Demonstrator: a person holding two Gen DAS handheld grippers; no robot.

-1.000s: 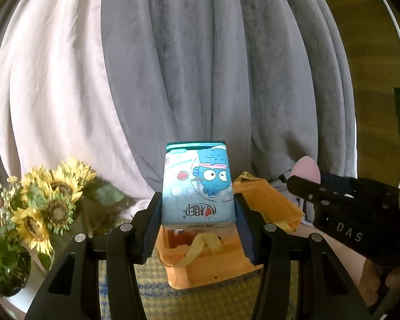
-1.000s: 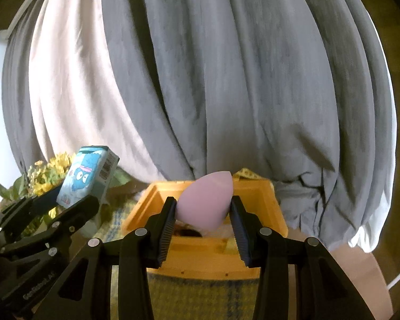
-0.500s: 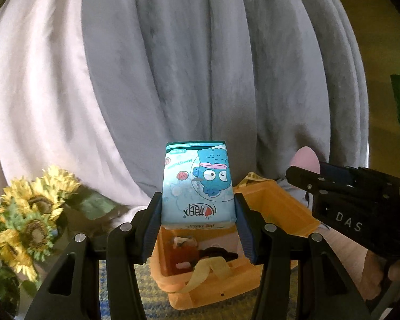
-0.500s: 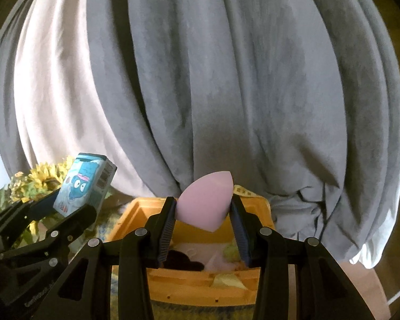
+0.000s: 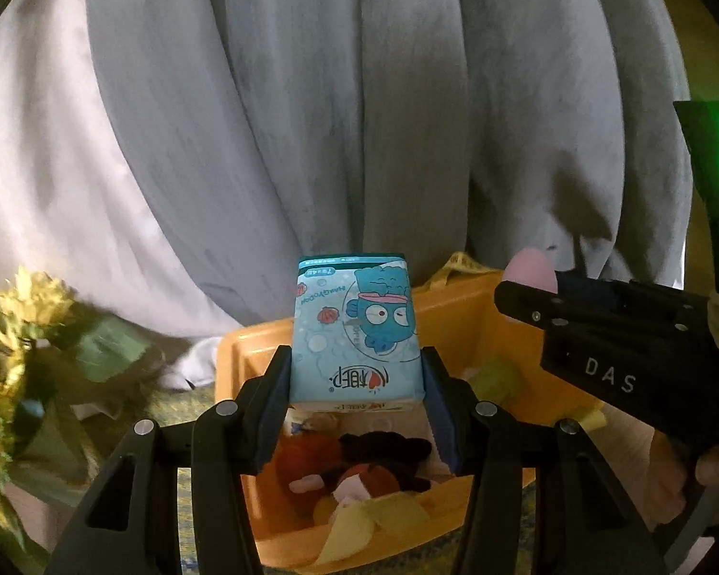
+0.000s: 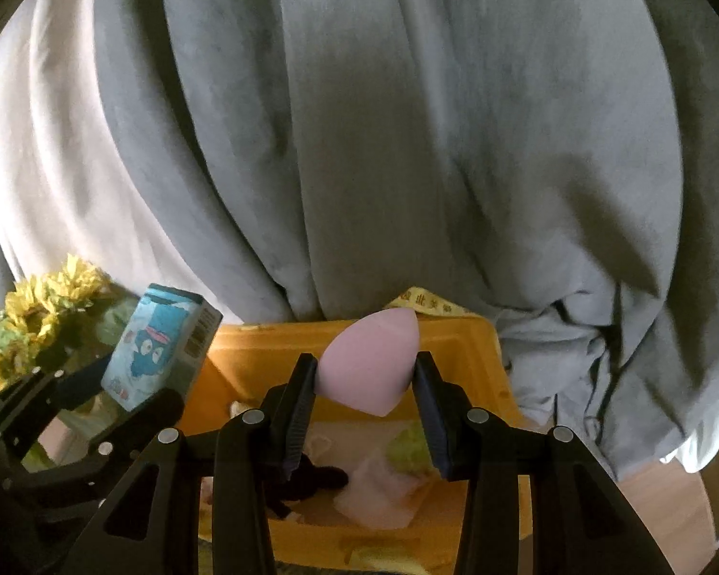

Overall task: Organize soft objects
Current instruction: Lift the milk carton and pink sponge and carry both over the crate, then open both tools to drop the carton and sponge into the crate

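Both grippers have dropped closer over the orange bin (image 5: 244, 364); left gripper (image 5: 357, 400) clamps the tissue pack (image 5: 354, 335), right gripper (image 6: 365, 385) pinches the pink sponge (image 6: 369, 364) above it.

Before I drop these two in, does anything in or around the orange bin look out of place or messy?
Nothing looks spilled or damaged. The tissue pack in the left gripper is held with its print upside down. The orange bin already holds a loose jumble of plush toys. The pink sponge sits squarely in the right gripper.
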